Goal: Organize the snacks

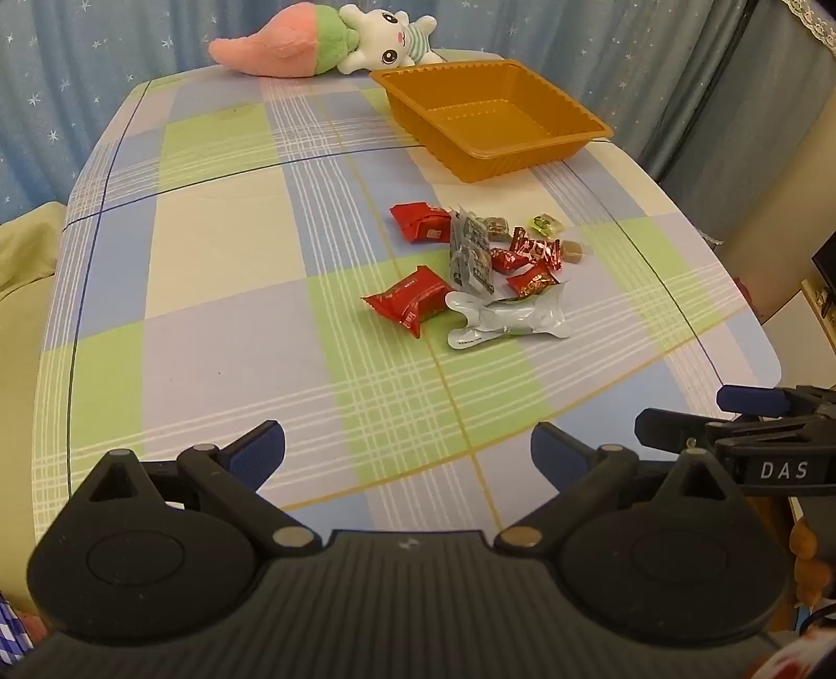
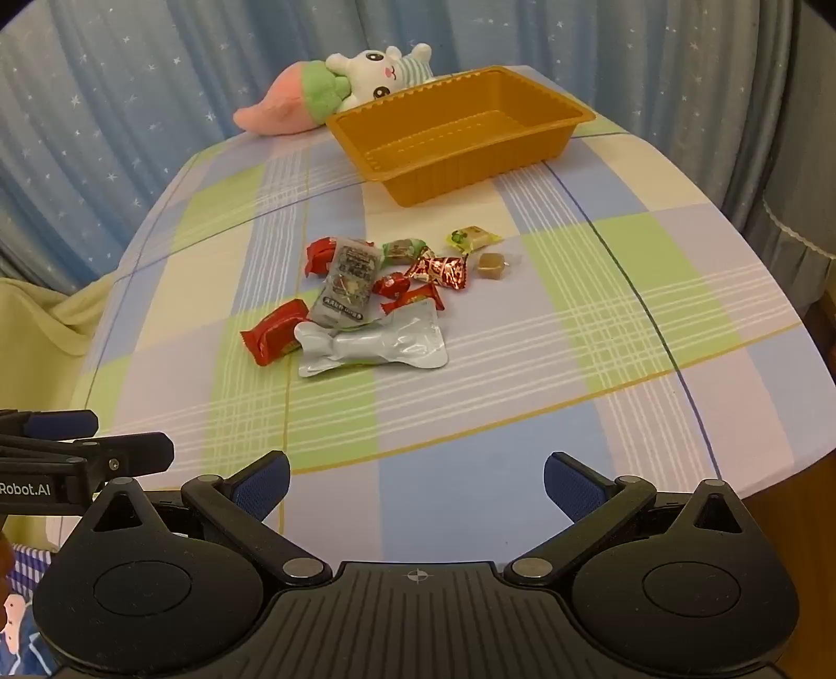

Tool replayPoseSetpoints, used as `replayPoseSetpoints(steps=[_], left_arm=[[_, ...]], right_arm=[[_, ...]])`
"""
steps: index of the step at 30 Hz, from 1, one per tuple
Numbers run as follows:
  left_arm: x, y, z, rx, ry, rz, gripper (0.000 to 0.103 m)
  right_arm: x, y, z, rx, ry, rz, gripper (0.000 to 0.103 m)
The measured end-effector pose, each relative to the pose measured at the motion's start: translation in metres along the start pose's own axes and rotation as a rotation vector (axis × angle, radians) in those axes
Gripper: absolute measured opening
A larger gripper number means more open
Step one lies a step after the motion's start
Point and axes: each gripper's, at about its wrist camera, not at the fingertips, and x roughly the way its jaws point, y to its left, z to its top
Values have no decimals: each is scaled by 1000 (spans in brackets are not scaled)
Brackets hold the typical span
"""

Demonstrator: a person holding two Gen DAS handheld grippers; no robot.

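Note:
A pile of snacks lies mid-table: red packets (image 1: 410, 305) (image 2: 277, 330), a silver bone-shaped pouch (image 1: 509, 316) (image 2: 373, 342), a grey sachet (image 1: 470, 256) (image 2: 347, 282), small red candies (image 1: 533, 250) (image 2: 439, 271), a green-yellow sweet (image 1: 547, 224) (image 2: 473, 237) and a brown cube (image 1: 572, 250) (image 2: 494, 264). An empty orange tray (image 1: 554, 149) (image 2: 444, 177) stands behind them. My left gripper (image 1: 407, 454) is open and empty, near the front edge. My right gripper (image 2: 415, 483) is open and empty, beside it; it also shows in the left wrist view (image 1: 684, 415).
A plush rabbit with a pink carrot (image 1: 324, 39) (image 2: 334, 89) lies at the table's far edge, behind the tray. The checked tablecloth (image 1: 219, 250) (image 2: 601, 324) covers the table. Blue starred curtains hang behind. A yellow-green cloth (image 1: 21, 261) sits left of the table.

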Motion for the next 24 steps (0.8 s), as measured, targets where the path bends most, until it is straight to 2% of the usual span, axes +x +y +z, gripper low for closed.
replayPoseSetpoints(steps=[24], left_arm=[[0, 0, 0, -1, -1, -4, 100]], right_arm=[[-1, 1, 1, 2, -8, 5, 103]])
